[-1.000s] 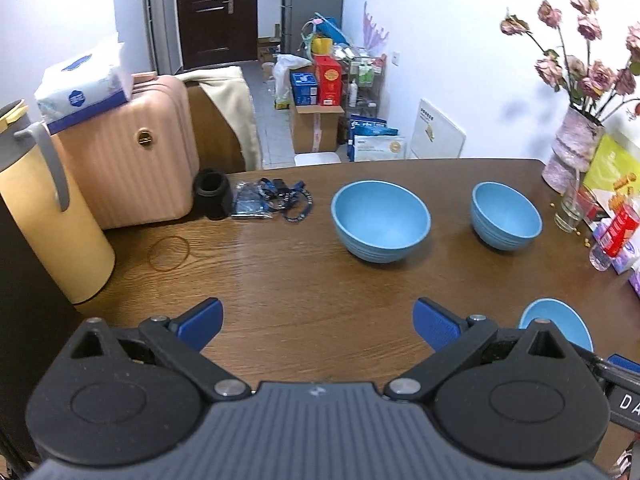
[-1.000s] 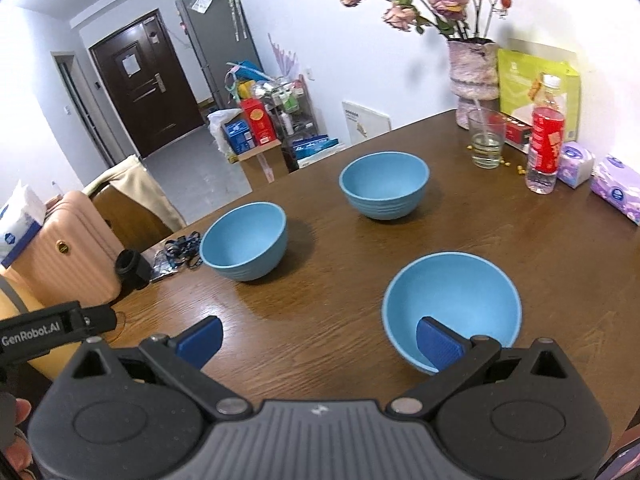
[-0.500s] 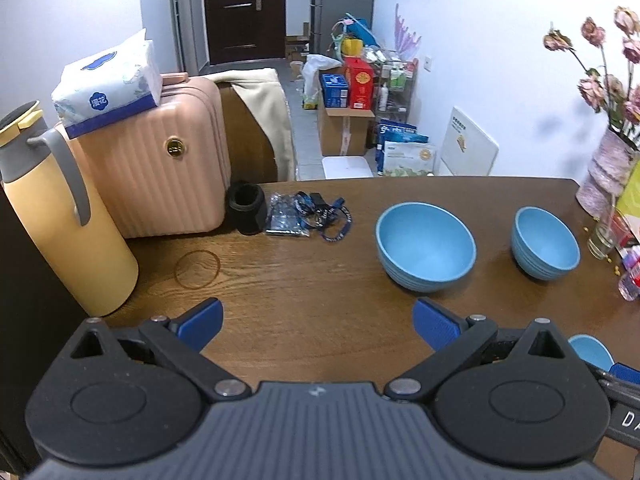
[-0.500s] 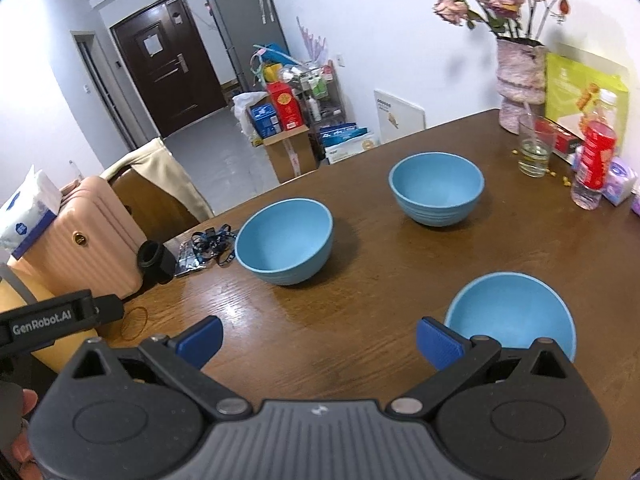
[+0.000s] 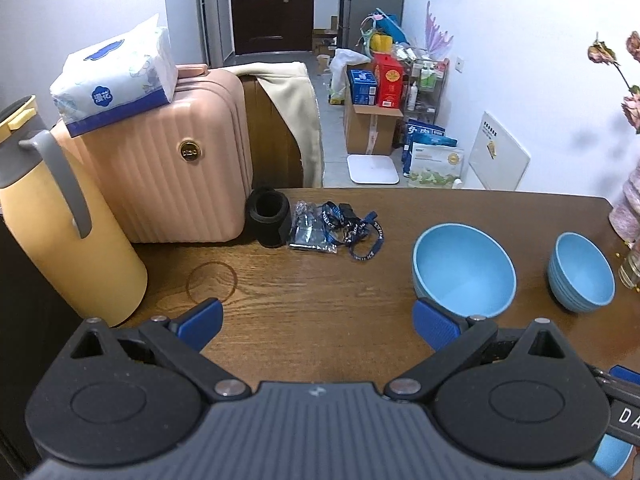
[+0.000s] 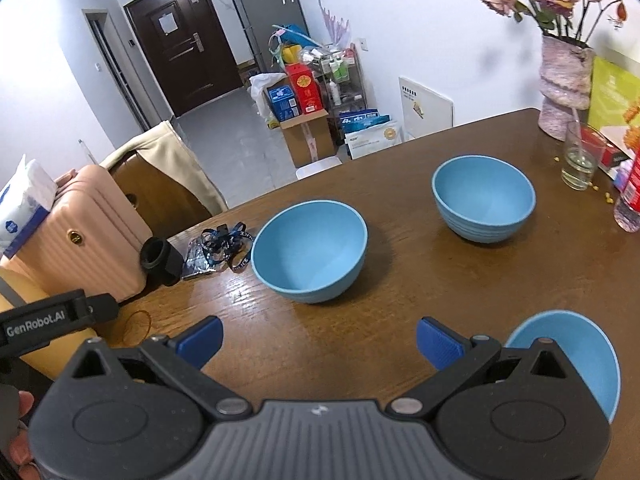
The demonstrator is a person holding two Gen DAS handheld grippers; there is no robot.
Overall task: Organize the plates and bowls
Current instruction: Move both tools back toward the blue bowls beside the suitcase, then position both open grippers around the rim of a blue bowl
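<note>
Three light blue bowls stand apart on the brown wooden table [image 6: 440, 280]. The large middle bowl [image 6: 310, 250] [image 5: 464, 270] is ahead of both grippers. A ribbed bowl [image 6: 484, 198] [image 5: 581, 272] sits further right. The third bowl [image 6: 576, 344] lies close at the right wrist view's lower right, partly hidden behind the gripper body; a sliver of it [image 5: 610, 456] shows in the left wrist view. My left gripper [image 5: 318, 324] is open above bare wood. My right gripper [image 6: 318, 338] is open too, nothing between its fingers.
A yellow thermos [image 5: 60, 240], a pink suitcase [image 5: 168, 176] with a tissue pack, a black cup [image 5: 268, 220] and a blue lanyard [image 5: 340, 230] crowd the table's left. A vase [image 6: 564, 84], glass [image 6: 578, 160] and red-label bottle [image 6: 630, 196] stand at the right.
Both grippers have swung left and drawn back: the bowls shifted right in each view, and the near bowl slid from under the right finger to the lower right corner.
</note>
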